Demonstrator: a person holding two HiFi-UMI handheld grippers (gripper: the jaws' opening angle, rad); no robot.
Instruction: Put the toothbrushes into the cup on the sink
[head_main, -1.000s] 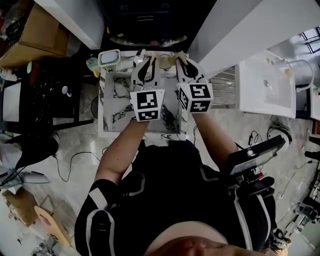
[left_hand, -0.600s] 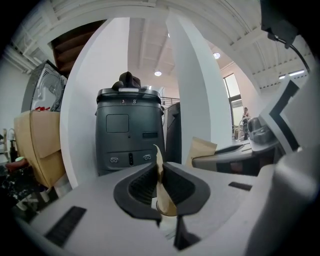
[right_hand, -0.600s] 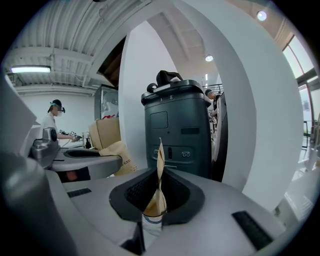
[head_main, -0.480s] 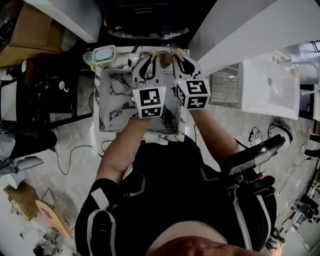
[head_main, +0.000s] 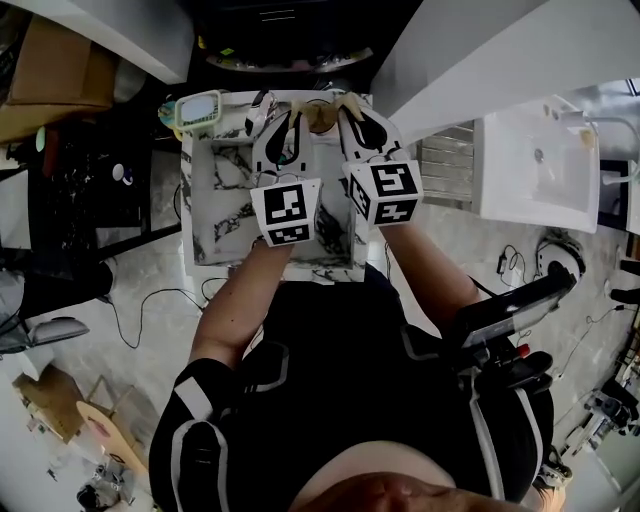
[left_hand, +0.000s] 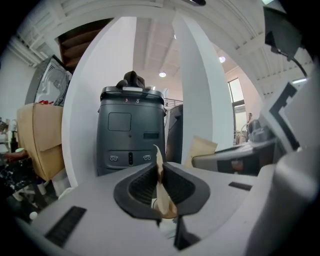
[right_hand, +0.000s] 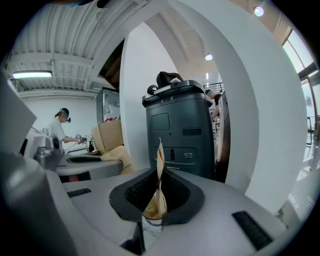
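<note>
Brown paper packet (head_main: 320, 116) sits at the upper centre of the head view, above the far edge of the marble-patterned sink top (head_main: 225, 190). The left gripper (left_hand: 159, 170) has its jaws pressed together on the paper, and the right gripper (right_hand: 159, 172) is clamped on it too. A pale green container (head_main: 200, 108) stands at the sink top's upper left corner. I cannot make out any toothbrush.

Head view: the marble desk (head_main: 225, 200) and the green-rimmed box (head_main: 197, 108) at its far left corner now lie further left and slightly higher in frame. The left claw (left_hand: 159, 172) and right claw (right_hand: 159, 172), together with the brown paper packet (right_hand: 156, 200) between them, have sunk a little toward the desk.
</note>
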